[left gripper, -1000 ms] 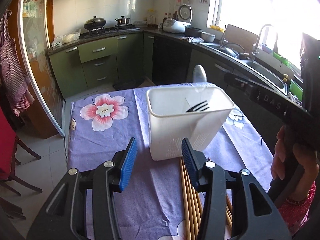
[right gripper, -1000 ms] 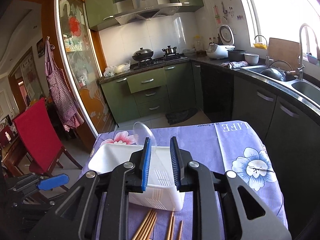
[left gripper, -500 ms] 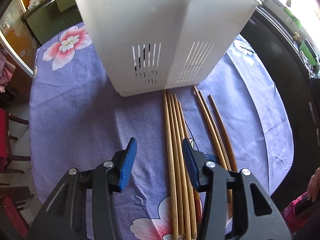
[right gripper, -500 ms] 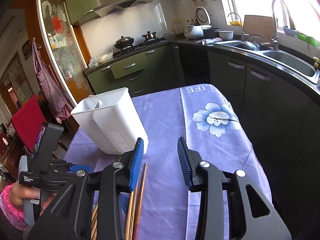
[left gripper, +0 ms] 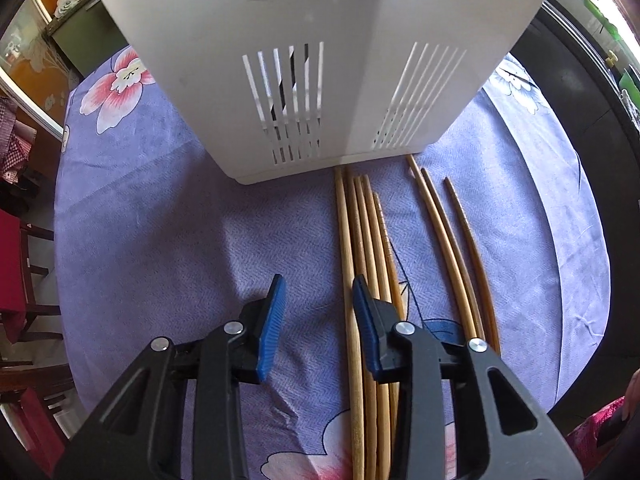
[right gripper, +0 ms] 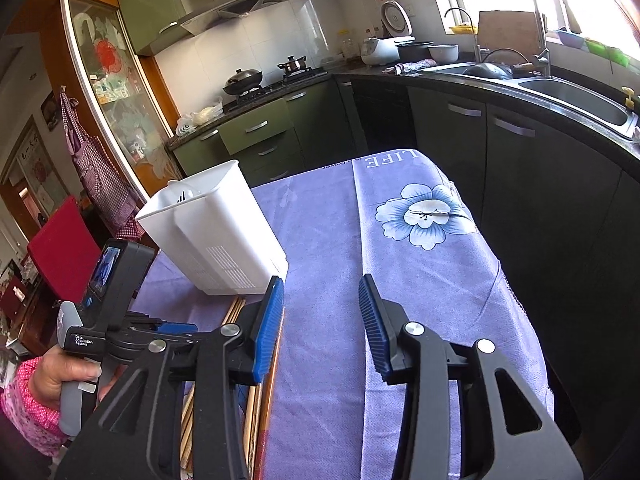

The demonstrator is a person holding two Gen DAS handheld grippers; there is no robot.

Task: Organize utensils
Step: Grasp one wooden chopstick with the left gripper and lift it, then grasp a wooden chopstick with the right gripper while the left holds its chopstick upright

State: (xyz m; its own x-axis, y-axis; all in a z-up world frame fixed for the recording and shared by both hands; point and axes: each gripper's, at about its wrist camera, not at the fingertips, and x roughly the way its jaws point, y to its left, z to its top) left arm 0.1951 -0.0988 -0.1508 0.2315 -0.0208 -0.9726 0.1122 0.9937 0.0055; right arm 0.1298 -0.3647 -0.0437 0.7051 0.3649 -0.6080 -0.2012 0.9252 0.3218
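Note:
A white slotted utensil holder (left gripper: 320, 60) stands on the purple flowered tablecloth (left gripper: 160, 240); it also shows in the right wrist view (right gripper: 216, 232), with a dark fork and a clear spoon in it. Several wooden chopsticks (left gripper: 360, 240) lie in front of it, some apart to the right (left gripper: 452, 248). My left gripper (left gripper: 318, 308) is open, low over the cloth, its right finger over the chopstick bundle. My right gripper (right gripper: 320, 312) is open and empty above the cloth, right of the chopsticks (right gripper: 272, 360).
The table's right edge (right gripper: 516, 300) drops beside dark green cabinets and a steel sink (right gripper: 572, 96). A red chair (right gripper: 64, 248) stands at the left. The left hand-held gripper (right gripper: 104, 312) shows in the right wrist view.
My left gripper has dropped and moved closer to the holder and chopsticks. My right gripper, shut a second ago near the holder's top, has opened and drawn back to the right.

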